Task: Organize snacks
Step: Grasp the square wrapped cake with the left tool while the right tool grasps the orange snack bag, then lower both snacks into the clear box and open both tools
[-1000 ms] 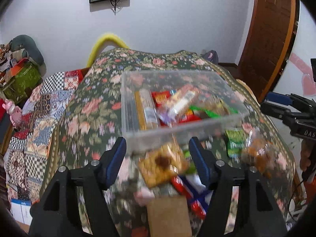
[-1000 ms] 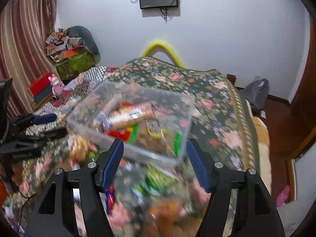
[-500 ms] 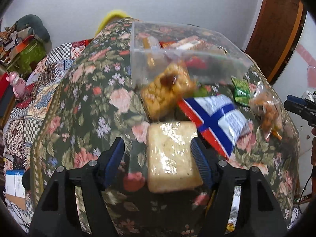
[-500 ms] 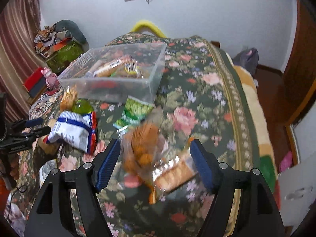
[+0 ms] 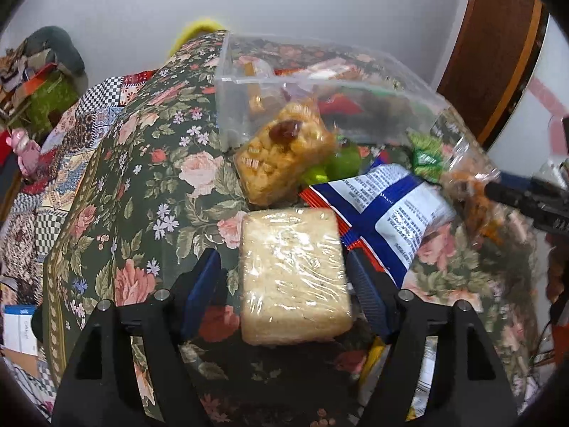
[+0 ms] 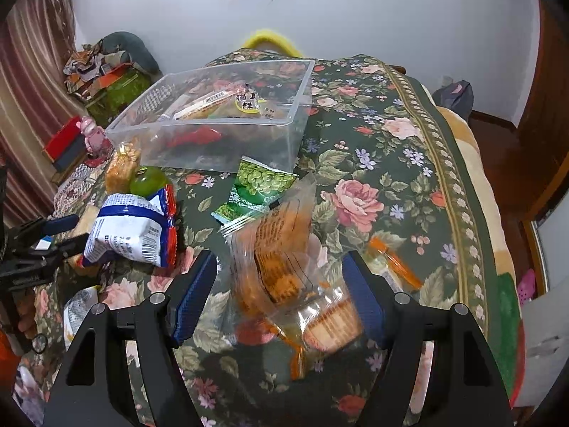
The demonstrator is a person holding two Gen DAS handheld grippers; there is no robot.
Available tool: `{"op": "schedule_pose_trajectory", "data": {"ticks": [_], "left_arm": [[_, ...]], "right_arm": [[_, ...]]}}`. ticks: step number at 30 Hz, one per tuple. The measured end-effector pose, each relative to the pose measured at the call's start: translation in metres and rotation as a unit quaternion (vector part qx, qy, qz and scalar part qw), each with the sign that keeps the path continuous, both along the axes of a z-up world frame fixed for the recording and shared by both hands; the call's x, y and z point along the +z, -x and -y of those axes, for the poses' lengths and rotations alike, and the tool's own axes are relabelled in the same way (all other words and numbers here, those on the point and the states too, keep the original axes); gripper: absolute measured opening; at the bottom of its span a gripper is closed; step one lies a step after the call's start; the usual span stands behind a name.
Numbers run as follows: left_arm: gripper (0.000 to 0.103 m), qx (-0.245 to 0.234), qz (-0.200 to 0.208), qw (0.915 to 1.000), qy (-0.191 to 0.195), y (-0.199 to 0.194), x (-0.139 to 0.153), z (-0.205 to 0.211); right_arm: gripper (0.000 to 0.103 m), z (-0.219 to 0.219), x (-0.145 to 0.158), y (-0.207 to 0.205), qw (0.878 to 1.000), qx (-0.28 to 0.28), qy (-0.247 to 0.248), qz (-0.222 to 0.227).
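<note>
Clear-wrapped pale rice block (image 5: 291,284), flat on the flowered cover (image 5: 142,178), right between the left tongs (image 5: 282,263): spread, just opened wider, not pinching yet, likely to fit round the block. Same with the right tongs (image 6: 279,263): spread, just opened, either side of a crinkly bag of orange snacks (image 6: 277,235), no squeeze yet. Further off, a blue and white pack (image 6: 131,227), then the clear box (image 6: 227,149), partly filled, likely home for every snack.

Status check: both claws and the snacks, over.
Left claw open, opening, straddling the wrapped rice cake. Right claw open around the clear cracker bag. Blue-white packet crowds the left claw's right finger.
</note>
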State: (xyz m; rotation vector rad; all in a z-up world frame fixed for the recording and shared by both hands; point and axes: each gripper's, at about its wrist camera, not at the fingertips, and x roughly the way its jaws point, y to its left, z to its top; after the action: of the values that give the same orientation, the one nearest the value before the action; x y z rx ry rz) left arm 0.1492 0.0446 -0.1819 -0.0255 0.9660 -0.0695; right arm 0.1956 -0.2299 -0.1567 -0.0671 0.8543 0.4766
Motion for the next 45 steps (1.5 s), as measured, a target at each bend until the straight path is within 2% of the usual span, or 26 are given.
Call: {"op": "schedule_pose_trajectory", "data": {"ticks": [2, 5, 7, 8, 16, 21, 31, 37, 45], "left_arm": [[0.073, 0.002, -0.009, 0.9999, 0.008, -0.005, -0.007, 0.000], [0.072, 0.009, -0.014, 0.9997, 0.016, -0.009, -0.015, -0.002], [0.058, 0.008, -0.010, 0.9997, 0.021, -0.011, -0.017, -0.003], [0.056, 0.007, -0.009, 0.9997, 0.022, -0.011, -0.017, -0.003], [0.056, 0.013, 0.008, 0.9997, 0.021, -0.007, -0.010, -0.006], [0.056, 0.020, 0.031, 0.9991, 0.020, -0.001, 0.008, -0.012], [0.056, 0.026, 0.085, 0.9957, 0.026, -0.009, 0.059, -0.017], [0.056, 0.023, 0.111, 0.9932, 0.027, -0.025, 0.081, -0.014], [0.056, 0.011, 0.133, 0.9908, 0.019, -0.055, 0.107, -0.010]], "right_arm": [[0.070, -0.003, -0.003, -0.003, 1.000, 0.005, 0.000, -0.004], [0.063, -0.010, -0.008, -0.006, 1.000, 0.019, 0.005, -0.011], [0.053, -0.013, -0.012, -0.008, 0.999, 0.025, 0.009, -0.018], [0.051, -0.014, -0.014, -0.009, 0.999, 0.027, 0.007, -0.021], [0.041, -0.008, -0.010, -0.002, 1.000, 0.027, -0.006, -0.012], [0.040, -0.005, 0.001, 0.005, 0.999, 0.030, -0.010, 0.007], [0.040, -0.012, 0.051, 0.011, 0.997, 0.035, -0.015, 0.068], [0.040, -0.022, 0.075, 0.000, 0.994, 0.039, -0.019, 0.104], [0.040, -0.039, 0.095, -0.023, 0.991, 0.039, -0.013, 0.126]]}}
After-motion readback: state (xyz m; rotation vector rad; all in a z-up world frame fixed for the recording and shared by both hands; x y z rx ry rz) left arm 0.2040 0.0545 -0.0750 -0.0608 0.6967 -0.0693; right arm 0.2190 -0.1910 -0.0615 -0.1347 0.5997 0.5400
